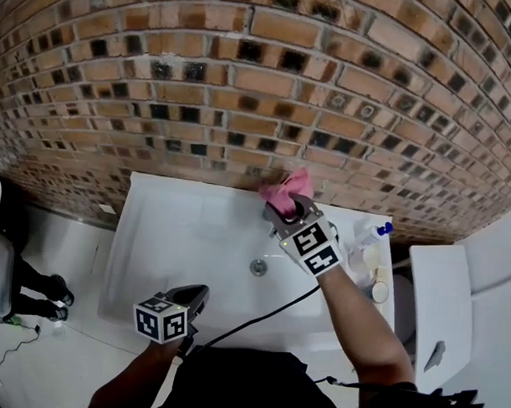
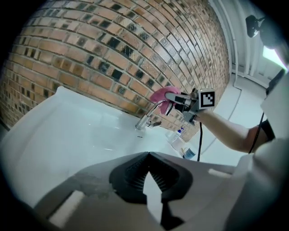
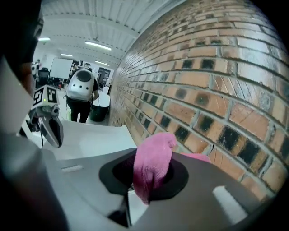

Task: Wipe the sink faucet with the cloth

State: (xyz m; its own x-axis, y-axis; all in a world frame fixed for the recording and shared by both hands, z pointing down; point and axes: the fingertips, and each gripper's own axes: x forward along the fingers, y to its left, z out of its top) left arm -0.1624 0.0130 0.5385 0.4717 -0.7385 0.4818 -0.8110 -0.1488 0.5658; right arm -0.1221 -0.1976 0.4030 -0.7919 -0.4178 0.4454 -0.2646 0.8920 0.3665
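A pink cloth point(image 1: 286, 187) is pressed over the top of the chrome faucet point(image 2: 147, 118) at the back of the white sink point(image 1: 179, 238), close to the brick wall. My right gripper point(image 1: 294, 202) is shut on the cloth point(image 3: 153, 155), which bulges out between its jaws. In the head view the cloth and gripper hide most of the faucet. My left gripper point(image 1: 199, 292) hangs over the sink's front edge, shut and empty, well apart from the faucet. In the left gripper view the cloth point(image 2: 160, 95) sits on the spout with the right gripper point(image 2: 177, 100) behind it.
A drain point(image 1: 258, 267) lies in the basin's middle. A clear bottle with a blue cap point(image 1: 373, 236) and a small jar point(image 1: 378, 290) stand on the sink's right rim. A black cable point(image 1: 251, 320) trails from my right gripper. A person with a white backpack point(image 3: 83, 89) stands far behind.
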